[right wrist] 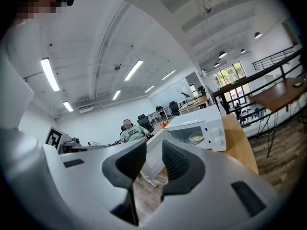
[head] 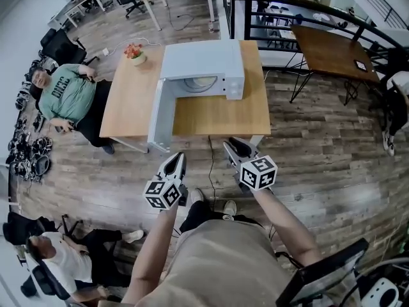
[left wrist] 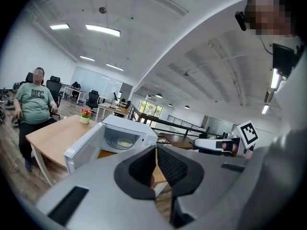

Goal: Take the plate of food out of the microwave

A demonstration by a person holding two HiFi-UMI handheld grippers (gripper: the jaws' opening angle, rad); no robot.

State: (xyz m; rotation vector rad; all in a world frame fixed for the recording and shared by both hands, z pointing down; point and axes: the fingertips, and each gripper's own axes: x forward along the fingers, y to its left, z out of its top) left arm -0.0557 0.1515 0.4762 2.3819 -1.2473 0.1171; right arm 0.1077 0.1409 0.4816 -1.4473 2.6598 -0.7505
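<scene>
A white microwave [head: 203, 66] stands on a light wooden table [head: 220, 117], its door [head: 160, 117] swung wide toward me. Inside, a pale plate of food [head: 195, 84] rests on the turntable; the left gripper view shows the plate [left wrist: 123, 143] and the right gripper view shows the plate [right wrist: 195, 138] too. Both grippers hang in the air short of the table's near edge. My left gripper [head: 174, 166] points at the door, its jaws closed together and empty [left wrist: 156, 150]. My right gripper [head: 238, 149] has a narrow gap between its jaws, with nothing in it [right wrist: 154, 145].
A potted flower [head: 134, 53] sits at the table's far left corner. A seated person in a green shirt [head: 64, 94] is left of the table. A dark table [head: 332, 50] and black railing stand at the right. A cable [head: 211, 165] runs down to the floor.
</scene>
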